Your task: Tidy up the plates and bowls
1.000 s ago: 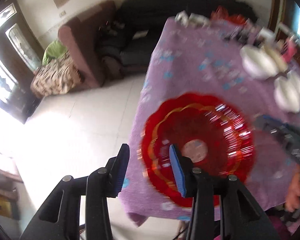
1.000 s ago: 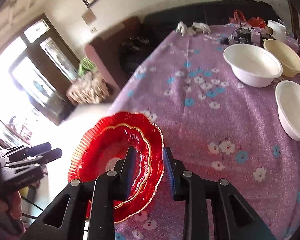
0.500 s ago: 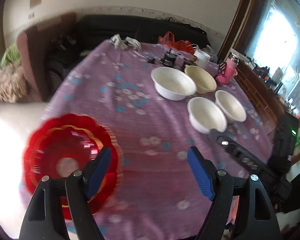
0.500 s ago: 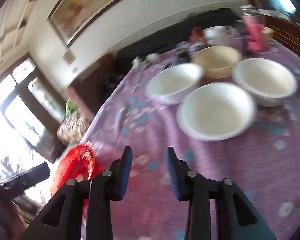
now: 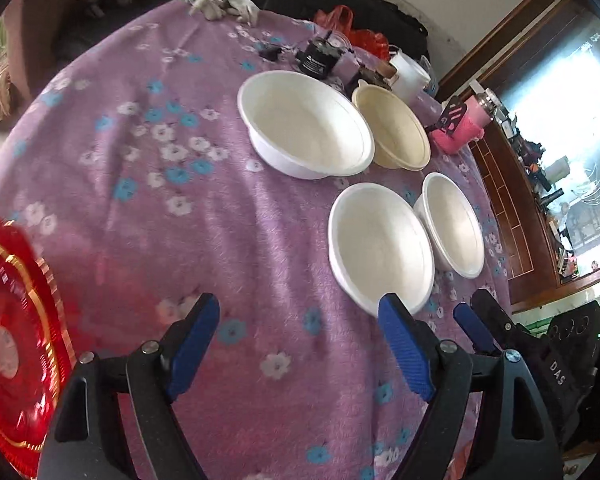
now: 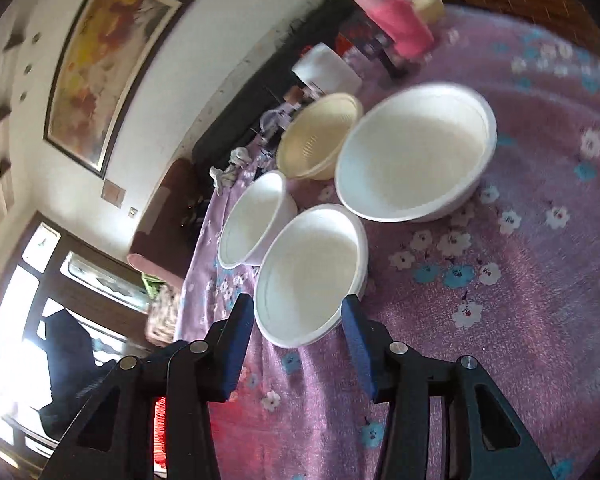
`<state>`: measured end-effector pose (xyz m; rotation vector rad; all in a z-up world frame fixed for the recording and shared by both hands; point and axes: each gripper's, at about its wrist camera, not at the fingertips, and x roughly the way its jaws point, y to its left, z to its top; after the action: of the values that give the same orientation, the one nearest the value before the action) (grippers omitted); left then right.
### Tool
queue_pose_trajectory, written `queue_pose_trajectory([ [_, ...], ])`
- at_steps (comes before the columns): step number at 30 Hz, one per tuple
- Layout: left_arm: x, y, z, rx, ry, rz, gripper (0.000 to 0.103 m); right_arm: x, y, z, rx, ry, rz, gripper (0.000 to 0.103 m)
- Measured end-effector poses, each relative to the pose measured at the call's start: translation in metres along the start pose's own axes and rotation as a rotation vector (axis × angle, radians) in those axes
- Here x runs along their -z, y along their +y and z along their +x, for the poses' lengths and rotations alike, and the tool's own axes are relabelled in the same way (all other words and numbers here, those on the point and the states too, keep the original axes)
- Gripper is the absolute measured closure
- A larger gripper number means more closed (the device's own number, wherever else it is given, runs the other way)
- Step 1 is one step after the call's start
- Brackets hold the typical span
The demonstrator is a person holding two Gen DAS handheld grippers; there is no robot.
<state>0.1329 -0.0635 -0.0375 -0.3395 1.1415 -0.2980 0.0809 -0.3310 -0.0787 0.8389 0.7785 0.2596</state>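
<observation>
Two red scalloped plates (image 5: 16, 360) lie stacked at the table's near left edge; a sliver of them (image 6: 158, 432) shows in the right wrist view. A large white bowl (image 5: 304, 124), a cream bowl (image 5: 392, 132) and two smaller white bowls (image 5: 380, 248) (image 5: 452, 224) stand on the purple flowered cloth (image 5: 180, 220). My left gripper (image 5: 298, 308) hangs open and empty above the cloth, near the closest bowl. My right gripper (image 6: 297, 310) is opening, its fingertips either side of the near rim of a small white bowl (image 6: 312, 276), with no pad pressing on it.
At the table's far side are a pink bottle (image 5: 464, 128), a white cup (image 5: 410, 74), a black device (image 5: 320, 60) and white gloves (image 5: 224, 2). A dark sofa stands behind the table. The right gripper's finger (image 5: 470, 324) sits close beside my left one.
Both grippers have swung away from the red plates toward the bowls. Both pairs of jaws have spread wider. The red plates now sit at the left edge of the left wrist view.
</observation>
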Motion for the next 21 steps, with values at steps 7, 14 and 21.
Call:
queue_pose_trajectory([
  [7, -0.023, -0.008, 0.019, 0.063, 0.051, -0.023, 0.022, -0.017, -0.015, 0.013, 0.002, 0.034, 0.082, 0.054],
  [14, -0.033, -0.010, 0.036, 0.083, 0.089, -0.035, 0.022, -0.024, -0.035, 0.025, 0.017, 0.045, 0.139, 0.054],
  [21, -0.038, -0.023, 0.045, 0.155, 0.107, -0.031, 0.022, -0.030, -0.042, 0.033, 0.017, 0.051, 0.152, 0.054],
])
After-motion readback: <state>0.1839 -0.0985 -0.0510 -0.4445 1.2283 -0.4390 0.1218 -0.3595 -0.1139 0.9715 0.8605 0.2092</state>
